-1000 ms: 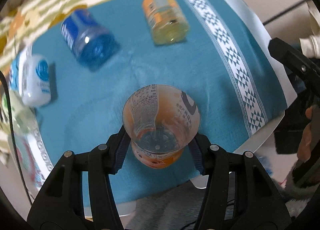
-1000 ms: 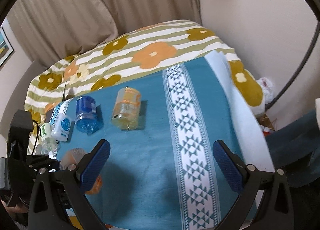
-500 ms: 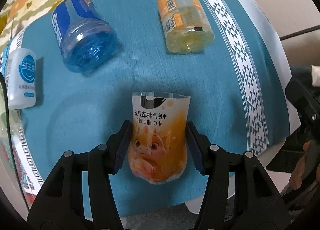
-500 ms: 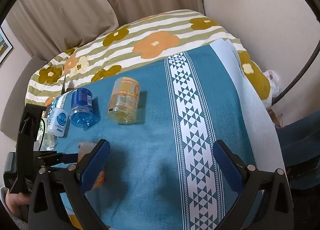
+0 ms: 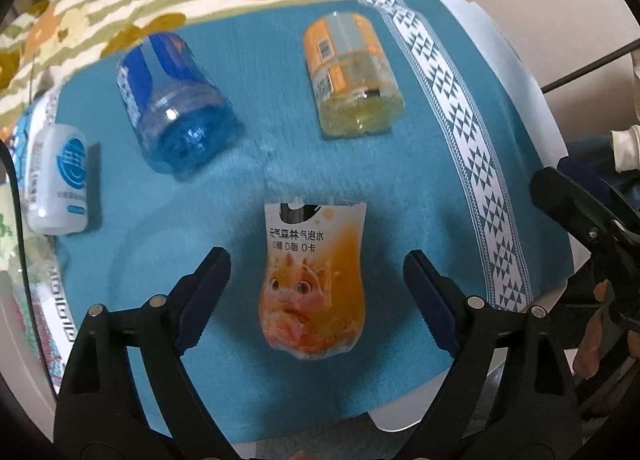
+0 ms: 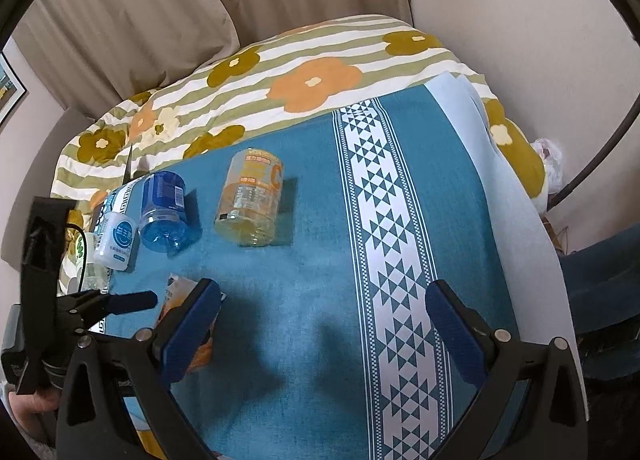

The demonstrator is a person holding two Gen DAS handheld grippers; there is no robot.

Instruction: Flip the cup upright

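Release step: left gripper (image 5: pixel 316 260) spread wide, pads clear on both sides of orange cartoon-print cut-bottle plastic cup (image 5: pixel 314 280), standing open end up on teal woven cloth (image 5: pixel 248 163). Likely done; next calls for straight retreat without clipping it. Label reads 元气森林 气泡水, 0糖 0脂 0卡. Right gripper (image 6: pixel 322 324) wide, empty, cup at its 9 o'clock.

Light: soft, even daylight
Shadows: faint, beside the bottles
Blur: slight motion smear, left wrist view
Edges: strong fisheye bending, dark vignette
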